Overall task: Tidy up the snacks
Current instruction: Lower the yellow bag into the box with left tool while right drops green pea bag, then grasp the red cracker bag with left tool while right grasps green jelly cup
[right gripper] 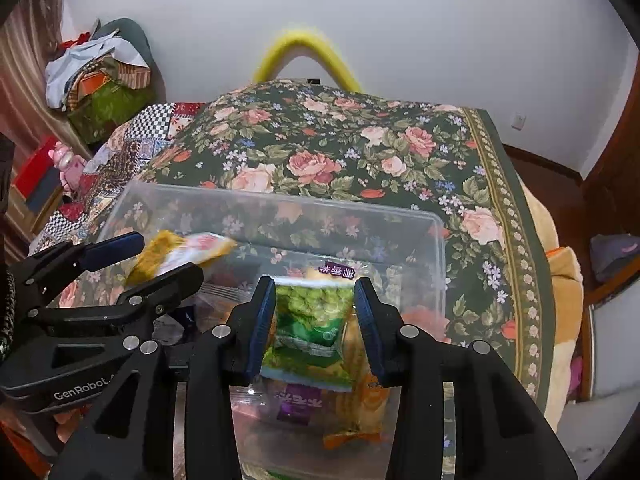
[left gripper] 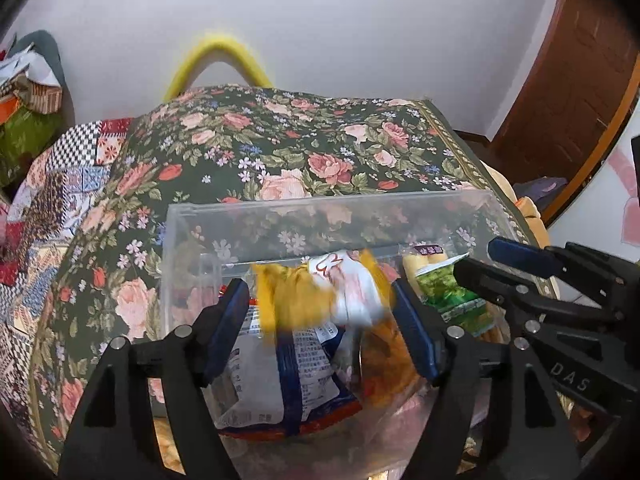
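A clear plastic box stands on the floral cloth and holds several snack packs; it also shows in the right wrist view. My left gripper is open over the box. A yellow and white snack pack, blurred, is between its fingers, apparently loose in the air; it also shows in the right wrist view. My right gripper is open over the box's right part. A green snack pack sits between its fingers, and whether they touch it is unclear. A blue and white pack lies in the box.
The floral cloth covers a raised surface with a patchwork cloth at its left. A yellow curved hoop stands behind it by the white wall. A pile of bags sits at far left. A wooden door is right.
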